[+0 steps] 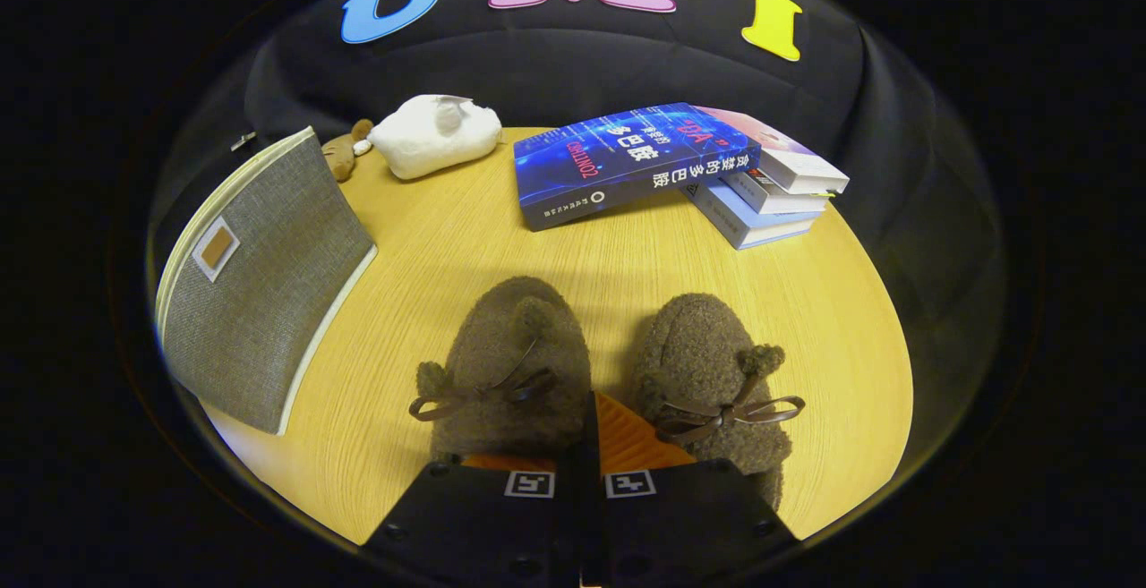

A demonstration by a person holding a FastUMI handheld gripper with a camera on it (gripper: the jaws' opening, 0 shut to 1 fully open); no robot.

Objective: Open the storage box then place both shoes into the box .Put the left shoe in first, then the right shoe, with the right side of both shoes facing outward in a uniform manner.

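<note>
Pressed together with nothing between them, my gripper's [580, 445] fingers sit low over the round wooden table [448, 239]. Just ahead I see two fuzzy brown slippers with ribbon bows, the left slipper [510, 364] and the right slipper [707, 373], one to each side of the fingers. Farther off to the left stands the grey fabric storage box [260, 293], lid shut. Beyond lie a stack of books [671, 167] and a white plush toy [434, 133].

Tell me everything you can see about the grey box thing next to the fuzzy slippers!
The grey woven-fabric storage box stands on the round wooden table, off to the left of the two fuzzy brown slippers and apart from them. It looks flat-sided with pale cream edging and a small white-framed tan label patch. It is shut and leans in the view. A small brown plush toy sits just behind it. The gripper jaws, closed together, point at the slippers instead.
</note>
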